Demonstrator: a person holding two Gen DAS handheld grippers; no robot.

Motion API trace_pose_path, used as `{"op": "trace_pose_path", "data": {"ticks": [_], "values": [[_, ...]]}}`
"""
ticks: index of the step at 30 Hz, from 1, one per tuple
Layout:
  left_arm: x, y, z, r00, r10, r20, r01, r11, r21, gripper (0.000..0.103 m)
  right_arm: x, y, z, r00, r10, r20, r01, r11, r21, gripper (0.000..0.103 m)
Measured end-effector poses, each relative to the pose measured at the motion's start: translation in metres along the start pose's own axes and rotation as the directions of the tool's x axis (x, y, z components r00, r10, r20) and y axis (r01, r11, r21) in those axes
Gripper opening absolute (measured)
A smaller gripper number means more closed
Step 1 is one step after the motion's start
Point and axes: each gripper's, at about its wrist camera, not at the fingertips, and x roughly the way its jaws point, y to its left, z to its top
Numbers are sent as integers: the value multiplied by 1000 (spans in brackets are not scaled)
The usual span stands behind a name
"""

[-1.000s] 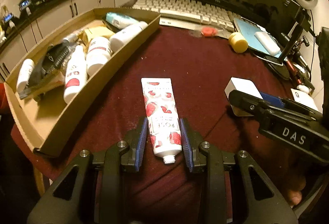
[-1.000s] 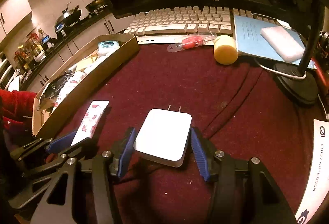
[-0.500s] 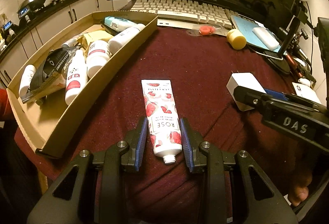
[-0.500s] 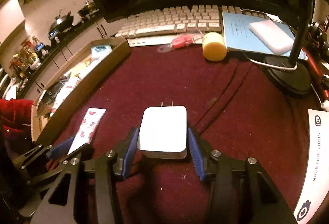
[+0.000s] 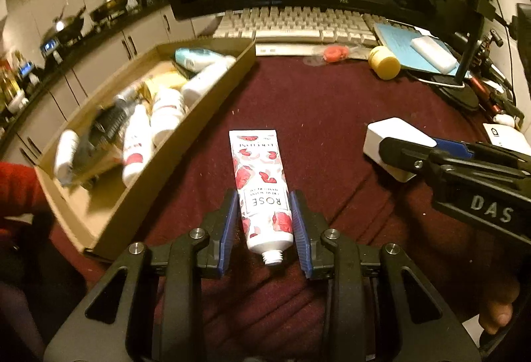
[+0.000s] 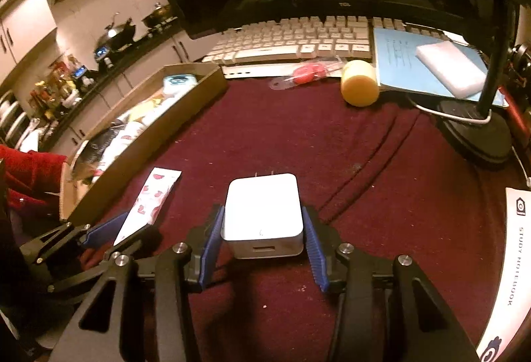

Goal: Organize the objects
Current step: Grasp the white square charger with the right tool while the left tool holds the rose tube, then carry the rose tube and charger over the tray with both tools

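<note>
Left wrist: rose tube [image 5: 262,189] inside left gripper [image 5: 265,229].

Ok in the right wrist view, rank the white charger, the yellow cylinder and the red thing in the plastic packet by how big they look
1. white charger, though it sits nearest the camera, so that inflates it
2. yellow cylinder
3. red thing in the plastic packet

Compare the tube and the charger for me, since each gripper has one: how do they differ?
The tube is long, flat and printed with red flowers; the charger is a plain white block. The tube's capless neck points toward its camera; the charger's prongs point away. Each sits between the blue pads of one gripper, left and right.
</note>
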Motion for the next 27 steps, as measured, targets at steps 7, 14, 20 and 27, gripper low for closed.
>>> {"op": "trace_pose_path", "data": {"ticks": [7,14,20,27], "values": [[-15,8,-1,999,-51,-10,51,998,-36,31,-9,-4,-4,1000,-7,9,7,1000,24,46],[-22,11,3,992,-123,-17,121,989,-83,31,-18,-11,-5,1000,-13,26,11,998,55,47],[-30,21,8,989,-148,12,149,984,-102,31,-33,4,3,997,-33,68,33,999,7,46],[-30,39,23,987,-152,49,158,975,-158,31,-24,13,18,999,-21,46,22,1000,-11,47]]}}
